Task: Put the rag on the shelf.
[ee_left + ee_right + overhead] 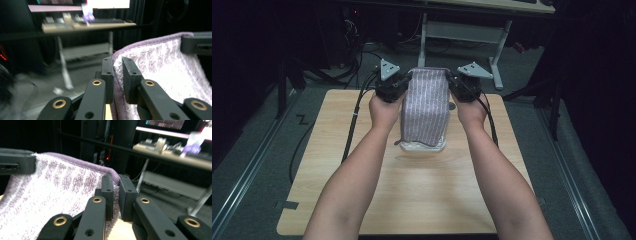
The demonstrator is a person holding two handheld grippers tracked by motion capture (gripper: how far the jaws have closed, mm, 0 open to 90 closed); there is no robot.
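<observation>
A purple-and-white striped towel (426,107) hangs stretched between both grippers above the wooden table (362,180); its lower end folds onto the tabletop. My left gripper (404,85) is shut on the towel's top left corner, the hem pinched between its jaws (117,75). My right gripper (452,86) is shut on the top right corner, where the towel's edge (115,195) sits between its jaws. In the left gripper view the towel (165,67) spreads right toward the other gripper (197,43). In the right gripper view the towel (50,195) runs left to the other gripper (15,163).
A second desk with a white frame (462,35) stands beyond the table, carrying a keyboard and monitor (107,21). Cables (352,125) trail from the grippers over the table's left side and off to the floor. Dark surroundings lie on both sides.
</observation>
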